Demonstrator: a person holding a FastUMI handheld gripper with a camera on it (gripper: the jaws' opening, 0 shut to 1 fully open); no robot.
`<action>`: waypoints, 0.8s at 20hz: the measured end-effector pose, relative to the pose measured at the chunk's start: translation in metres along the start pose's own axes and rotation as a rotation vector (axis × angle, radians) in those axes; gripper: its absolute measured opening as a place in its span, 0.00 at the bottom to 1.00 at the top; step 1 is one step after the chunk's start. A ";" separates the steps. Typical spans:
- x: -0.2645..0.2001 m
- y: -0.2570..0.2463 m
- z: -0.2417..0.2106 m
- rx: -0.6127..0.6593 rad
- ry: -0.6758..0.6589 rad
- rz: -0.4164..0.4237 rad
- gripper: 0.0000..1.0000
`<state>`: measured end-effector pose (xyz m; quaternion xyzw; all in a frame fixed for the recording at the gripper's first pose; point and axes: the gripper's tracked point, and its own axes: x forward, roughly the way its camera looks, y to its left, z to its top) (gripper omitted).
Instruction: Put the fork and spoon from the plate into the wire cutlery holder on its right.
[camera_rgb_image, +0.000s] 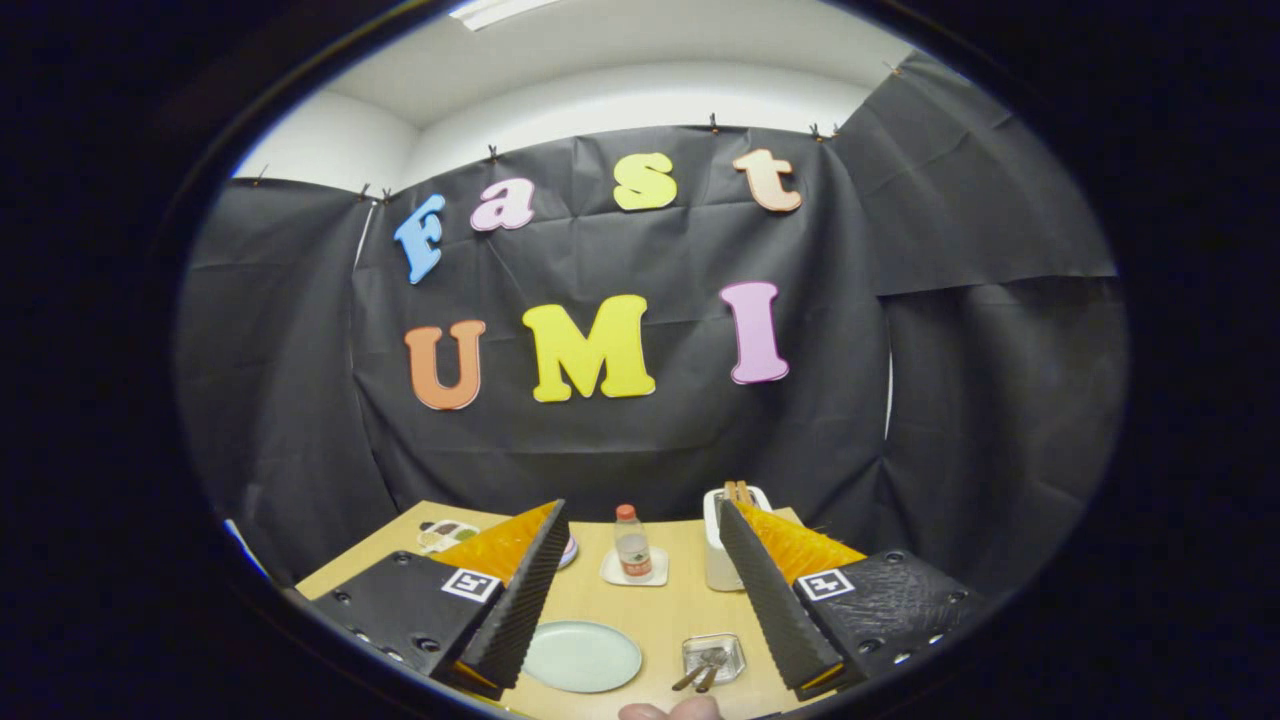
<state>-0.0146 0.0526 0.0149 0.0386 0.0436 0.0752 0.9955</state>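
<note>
A pale green plate (582, 657) lies on the wooden table (660, 610), just right of my left finger (520, 600), and its visible face is bare. To its right stands the small wire cutlery holder (713, 655). Two utensils with brown handles (698, 675) rest in it, handles poking out over its near edge; I cannot tell which is the fork and which the spoon. My gripper (640, 510) is open above the table, fingers wide apart with nothing between them. Plate and holder sit low between the fingers.
A small bottle (632, 545) stands on a white coaster beyond the plate. A white toaster (722, 545) with bread in it is at the back right. A printed card (445, 535) lies at the back left. A person's fingertips (670, 712) show at the near table edge.
</note>
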 end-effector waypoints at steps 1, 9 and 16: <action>0.000 0.000 -0.001 -0.002 0.001 -0.001 0.92; 0.001 -0.003 -0.003 -0.006 -0.002 -0.008 0.92; 0.003 -0.001 -0.001 -0.012 -0.002 -0.004 0.92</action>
